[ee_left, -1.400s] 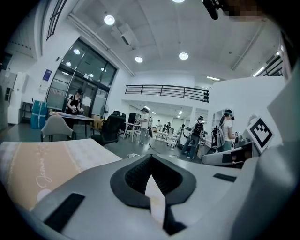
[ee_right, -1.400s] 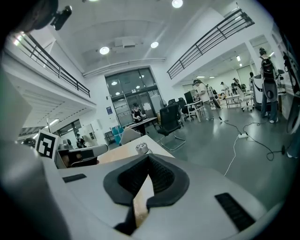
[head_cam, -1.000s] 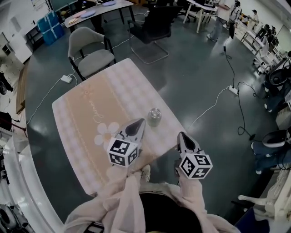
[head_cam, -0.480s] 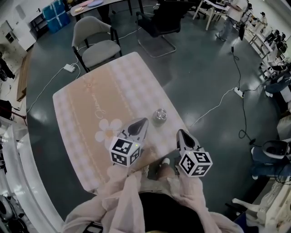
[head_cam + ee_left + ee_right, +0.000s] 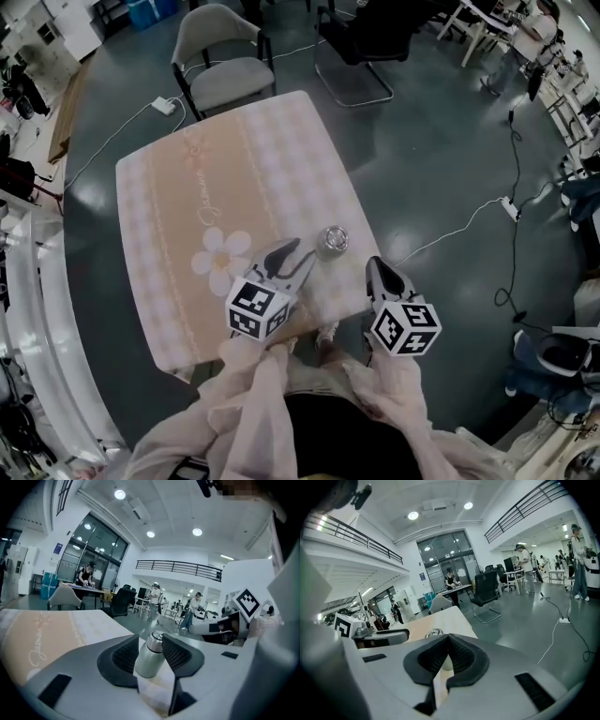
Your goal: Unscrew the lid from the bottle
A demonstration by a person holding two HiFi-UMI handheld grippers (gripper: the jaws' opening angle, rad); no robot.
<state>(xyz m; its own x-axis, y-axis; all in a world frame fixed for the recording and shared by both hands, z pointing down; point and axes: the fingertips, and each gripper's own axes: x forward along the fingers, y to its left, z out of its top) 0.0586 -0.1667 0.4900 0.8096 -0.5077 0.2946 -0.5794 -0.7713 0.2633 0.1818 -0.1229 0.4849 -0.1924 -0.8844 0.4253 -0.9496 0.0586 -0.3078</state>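
Note:
A small silver metal bottle (image 5: 331,241) with a shiny lid stands upright on the beige flower-print tablecloth (image 5: 187,187), near the table's right edge. My left gripper (image 5: 302,255) points at it from the near left, and its jaws are opening. In the left gripper view the bottle (image 5: 147,660) shows in the gap of the left gripper (image 5: 150,636), and the pads are not pressing on it. My right gripper (image 5: 375,268) hovers just off the table's right edge, shut and empty. In the right gripper view, the bottle's lid (image 5: 434,632) peeks over the right gripper (image 5: 448,639).
A grey chair (image 5: 220,56) and a black chair (image 5: 361,37) stand beyond the table's far side. A power strip (image 5: 169,103) and cables (image 5: 450,230) lie on the dark floor. People stand at desks in the far background.
The left jaws have parted from shut. Both grippers have edged a little toward the bottle, which has stayed in place on the cloth. The head view has shifted forward.

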